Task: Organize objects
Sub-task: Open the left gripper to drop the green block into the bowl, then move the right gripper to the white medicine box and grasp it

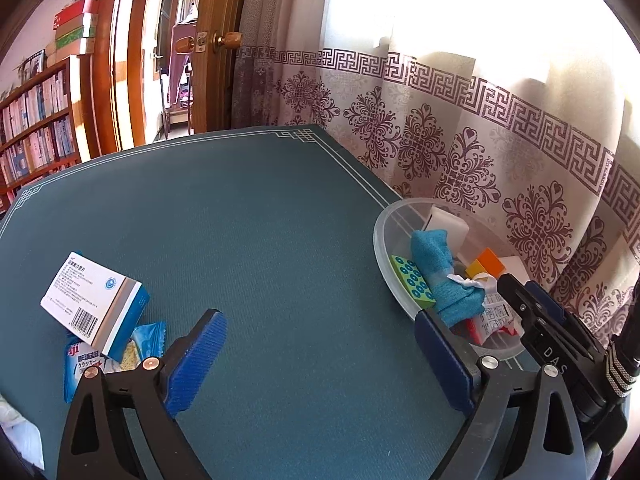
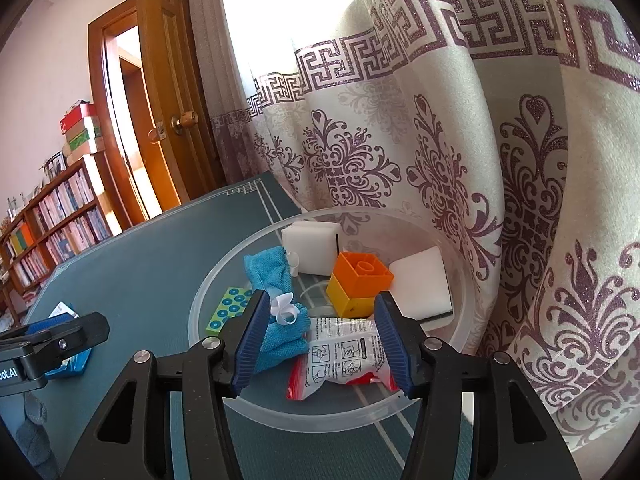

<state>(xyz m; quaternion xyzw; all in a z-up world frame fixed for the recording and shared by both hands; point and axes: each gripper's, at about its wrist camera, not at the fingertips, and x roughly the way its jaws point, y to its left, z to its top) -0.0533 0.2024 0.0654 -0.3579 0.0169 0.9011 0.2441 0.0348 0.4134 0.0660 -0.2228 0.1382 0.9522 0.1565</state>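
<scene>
A clear plastic bowl stands on the green table mat by the curtain. It holds a blue cloth, a green dotted block, an orange-and-yellow block, white sponges and a red-and-white packet. My right gripper hangs over the bowl. The packet lies between its jaws, with a gap at the left pad, so it is open. My left gripper is wide open over bare mat, with nothing between its fingers. A white-and-blue medicine box lies to its left on blue snack packets.
A patterned curtain hangs right behind the bowl. A wooden door and a bookshelf stand beyond the table's far edge. Some white stuff lies at the near left corner.
</scene>
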